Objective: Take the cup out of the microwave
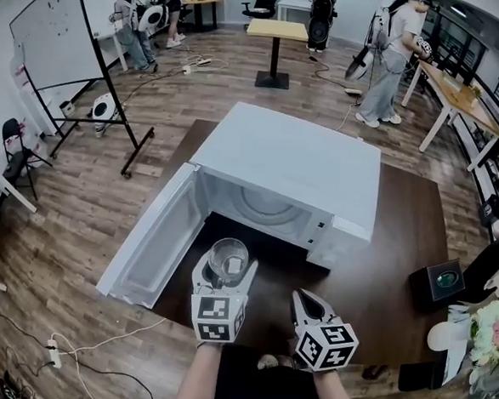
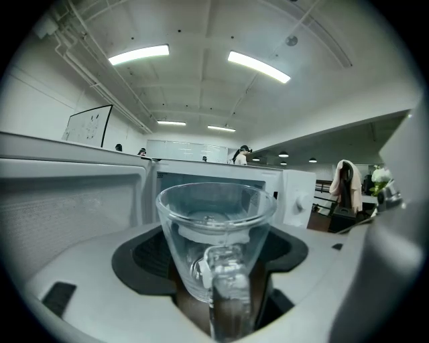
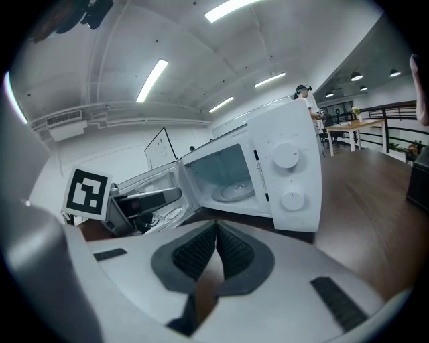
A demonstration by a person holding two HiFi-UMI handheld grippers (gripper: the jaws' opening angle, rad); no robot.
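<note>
One cup, one microwave, two grippers.
Left gripper (image 1: pixel 226 269) clamps wide around the clear glass cup (image 1: pixel 228 256), outside the open microwave (image 1: pixel 296 168), just before its mouth; right gripper (image 3: pixel 214 231) is pinched together, empty, beside it.

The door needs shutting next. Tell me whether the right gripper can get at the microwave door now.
Probably not directly: the door hangs open at the left, and the left gripper, jaws on the glass cup, stands between it and the right gripper.

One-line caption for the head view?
Left tool holds a clear glass cup just outside the open white microwave; right tool shut and empty.
</note>
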